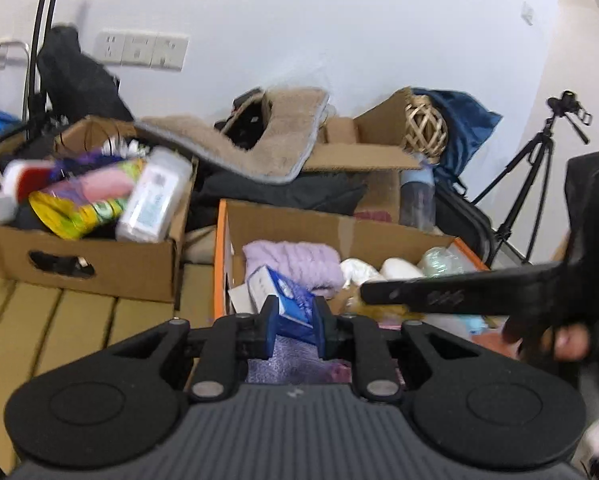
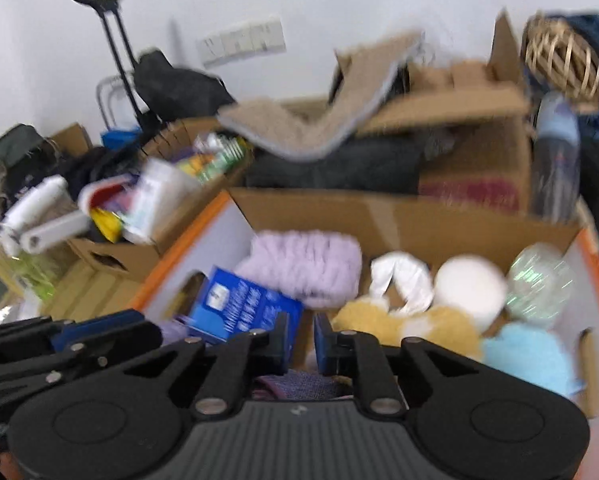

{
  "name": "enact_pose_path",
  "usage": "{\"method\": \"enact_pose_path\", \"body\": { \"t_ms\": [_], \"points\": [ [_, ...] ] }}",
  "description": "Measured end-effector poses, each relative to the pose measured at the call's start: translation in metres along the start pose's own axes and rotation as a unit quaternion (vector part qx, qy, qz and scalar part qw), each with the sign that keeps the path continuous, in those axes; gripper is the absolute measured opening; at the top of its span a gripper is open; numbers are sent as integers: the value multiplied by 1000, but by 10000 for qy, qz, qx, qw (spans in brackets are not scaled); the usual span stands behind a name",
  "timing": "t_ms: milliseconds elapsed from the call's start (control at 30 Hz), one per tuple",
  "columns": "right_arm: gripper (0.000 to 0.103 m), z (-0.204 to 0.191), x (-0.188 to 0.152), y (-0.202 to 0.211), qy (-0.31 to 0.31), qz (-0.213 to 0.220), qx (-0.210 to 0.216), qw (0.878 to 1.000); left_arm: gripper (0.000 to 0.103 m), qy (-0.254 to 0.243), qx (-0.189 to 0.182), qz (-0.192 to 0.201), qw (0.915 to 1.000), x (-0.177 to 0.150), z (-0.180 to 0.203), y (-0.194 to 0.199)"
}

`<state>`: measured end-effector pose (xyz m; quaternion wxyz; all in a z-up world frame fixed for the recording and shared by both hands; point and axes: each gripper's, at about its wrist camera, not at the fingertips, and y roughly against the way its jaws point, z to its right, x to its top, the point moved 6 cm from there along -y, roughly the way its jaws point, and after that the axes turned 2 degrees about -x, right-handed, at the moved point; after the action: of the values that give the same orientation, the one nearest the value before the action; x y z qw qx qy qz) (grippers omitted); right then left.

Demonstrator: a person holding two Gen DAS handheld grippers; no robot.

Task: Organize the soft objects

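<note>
Blur smears both views; left gripper (image 1: 292,330) jaws pinch blue pack (image 1: 295,314).

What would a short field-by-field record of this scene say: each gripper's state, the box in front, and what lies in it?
left gripper: fingers shut on blue pack
right gripper: fingers slightly apart, nothing between them
front box: cardboard, orange-edged, open top
in box: purple towel, white ball, yellow plush, light blue cloth
behind box: beige mat draped over another carton; wicker ball
image quality: right view blurred
</note>
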<state>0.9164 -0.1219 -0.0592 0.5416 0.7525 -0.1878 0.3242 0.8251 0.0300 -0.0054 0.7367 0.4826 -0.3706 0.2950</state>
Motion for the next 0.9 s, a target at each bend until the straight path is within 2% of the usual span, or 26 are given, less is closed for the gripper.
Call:
{"method": "enact_pose_path", "body": {
  "t_ms": [167, 233, 333, 367, 400, 433, 467, 500, 567, 633, 700, 833, 900],
  "points": [
    [20, 9, 3, 89, 164, 440, -119, 9988, 20, -499, 252, 312, 9979, 7, 26, 64],
    [26, 12, -8, 134, 218, 617, -184, 9977, 33, -711, 402, 430, 9957, 3, 39, 93],
    [42, 12, -32, 194, 409, 870, -338, 9948, 47, -791, 595, 588, 9933, -7, 53, 137],
    [52, 12, -42, 211, 489, 964, -412, 9933, 50, -780, 649, 639, 9928, -14, 57, 154],
    [63, 11, -54, 232, 572, 1074, -510, 9913, 59, -783, 682, 689, 9922, -20, 61, 169],
    [67, 11, -68, 251, 648, 1192, -642, 9887, 74, -743, 760, 783, 9913, -28, 65, 186],
    [71, 10, -82, 267, 700, 1269, -752, 9866, 81, -671, 863, 909, 9898, -35, 66, 202],
    [71, 10, -96, 279, 721, 1303, -805, 9856, 86, -592, 986, 1077, 9875, -44, 69, 220],
    [71, 8, -128, 306, 544, 1370, -741, 9863, 88, -470, 1178, 1289, 9835, -65, 75, 251],
    [71, 2, -159, 331, 383, 1508, -609, 9859, 90, -294, 1327, 1368, 9812, -86, 78, 277],
    [71, -7, -189, 360, 328, 1743, -667, 9819, 90, -234, 1444, 1434, 9788, -108, 84, 304],
    [71, -32, -251, 420, 443, 2166, -800, 9720, 101, -475, 1398, 1712, 9741, -155, 112, 375],
    [72, -45, -279, 448, 510, 2312, -910, 9673, 103, -621, 1304, 1862, 9718, -180, 129, 411]
  ]
}}
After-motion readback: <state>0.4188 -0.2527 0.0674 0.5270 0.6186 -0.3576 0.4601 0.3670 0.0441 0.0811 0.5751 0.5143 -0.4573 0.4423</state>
